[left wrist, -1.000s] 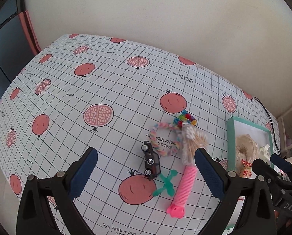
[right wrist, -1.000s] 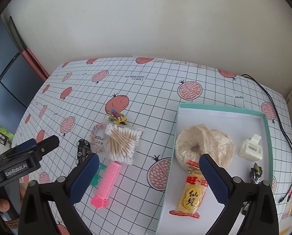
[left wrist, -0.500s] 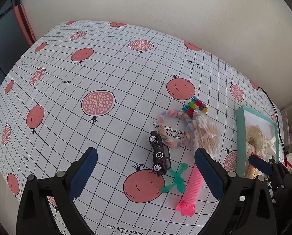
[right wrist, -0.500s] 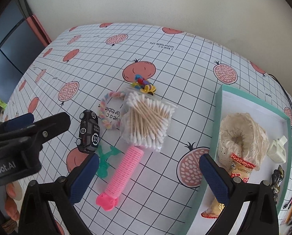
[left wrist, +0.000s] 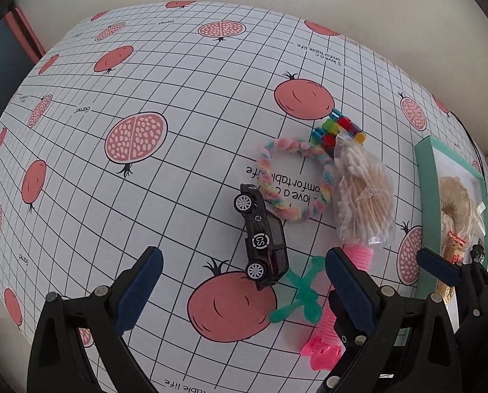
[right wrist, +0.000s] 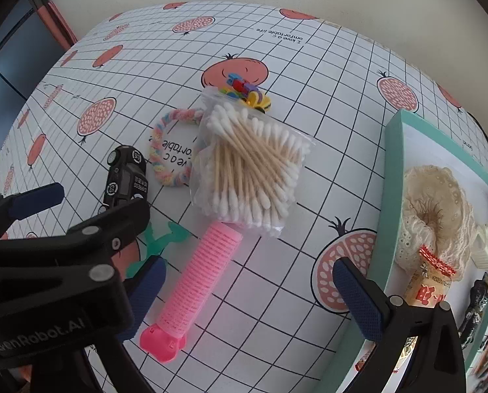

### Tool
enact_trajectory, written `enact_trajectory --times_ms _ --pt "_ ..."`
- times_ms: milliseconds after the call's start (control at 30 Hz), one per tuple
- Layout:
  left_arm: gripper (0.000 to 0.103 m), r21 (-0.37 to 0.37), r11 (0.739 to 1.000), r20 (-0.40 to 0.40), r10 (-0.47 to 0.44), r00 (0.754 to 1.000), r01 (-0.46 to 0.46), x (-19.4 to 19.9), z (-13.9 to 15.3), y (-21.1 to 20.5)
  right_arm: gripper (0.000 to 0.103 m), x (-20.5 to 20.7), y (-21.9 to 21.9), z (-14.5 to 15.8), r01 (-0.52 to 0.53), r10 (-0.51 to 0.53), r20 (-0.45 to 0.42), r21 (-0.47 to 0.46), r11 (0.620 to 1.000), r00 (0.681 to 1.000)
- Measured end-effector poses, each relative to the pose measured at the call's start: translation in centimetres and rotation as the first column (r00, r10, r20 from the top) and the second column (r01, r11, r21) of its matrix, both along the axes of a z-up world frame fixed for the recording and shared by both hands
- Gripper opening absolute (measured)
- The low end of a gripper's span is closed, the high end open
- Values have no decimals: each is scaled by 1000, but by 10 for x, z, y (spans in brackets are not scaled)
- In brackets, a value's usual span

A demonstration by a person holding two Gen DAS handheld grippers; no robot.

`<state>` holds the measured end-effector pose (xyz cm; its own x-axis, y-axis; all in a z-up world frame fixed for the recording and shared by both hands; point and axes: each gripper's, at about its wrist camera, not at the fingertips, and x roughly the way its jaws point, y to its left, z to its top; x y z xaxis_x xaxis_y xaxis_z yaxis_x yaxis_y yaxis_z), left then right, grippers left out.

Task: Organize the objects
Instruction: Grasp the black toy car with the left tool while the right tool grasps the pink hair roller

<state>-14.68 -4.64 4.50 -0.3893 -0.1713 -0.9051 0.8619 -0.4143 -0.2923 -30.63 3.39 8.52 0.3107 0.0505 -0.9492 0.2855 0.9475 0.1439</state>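
A black toy car [left wrist: 263, 239] lies on the pomegranate-print tablecloth just ahead of my open left gripper [left wrist: 244, 291], roughly centred between its fingers. Beside it are a green plastic piece [left wrist: 298, 298], a pastel braided hair ring [left wrist: 293, 180], colourful beads [left wrist: 337, 129] and a bag of cotton swabs [right wrist: 253, 163]. A pink hair roller [right wrist: 198, 281] lies between the fingers of my open right gripper [right wrist: 252, 294], its shaft nearer the left finger. The left gripper [right wrist: 63, 229] shows at the left of the right wrist view, partly hiding the car [right wrist: 126, 177].
A teal-rimmed box [right wrist: 391, 180] stands at the right and holds a cream lace scrunchie [right wrist: 437, 209], a snack packet [right wrist: 427, 285], a white hair clip [right wrist: 486, 242] and a dark figurine [right wrist: 476, 304]. A wall backs the table; a black cable runs along the far right edge.
Both grippers have come down closer to the objects. The right one has swung left, from over the box to over the pink roller. Both stay open.
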Motion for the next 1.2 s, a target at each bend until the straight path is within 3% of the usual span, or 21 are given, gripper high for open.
enact_trajectory --times_ms 600,800,1100,1200 --pt "99 -44 998 97 42 994 -38 3 -17 -6 103 -6 -7 -15 -52 49 -59 -39 998 997" --pt "99 -43 997 98 75 992 -71 9 -19 -12 102 -10 -13 -12 -53 50 -54 -53 997 997" --pt "92 -42 996 82 76 994 -73 8 -18 -13 84 -10 -9 0 -94 92 -32 -56 994 995" --pt "80 -36 998 61 61 996 -59 5 -17 -11 77 -10 -8 2 -103 102 -31 -53 993 994"
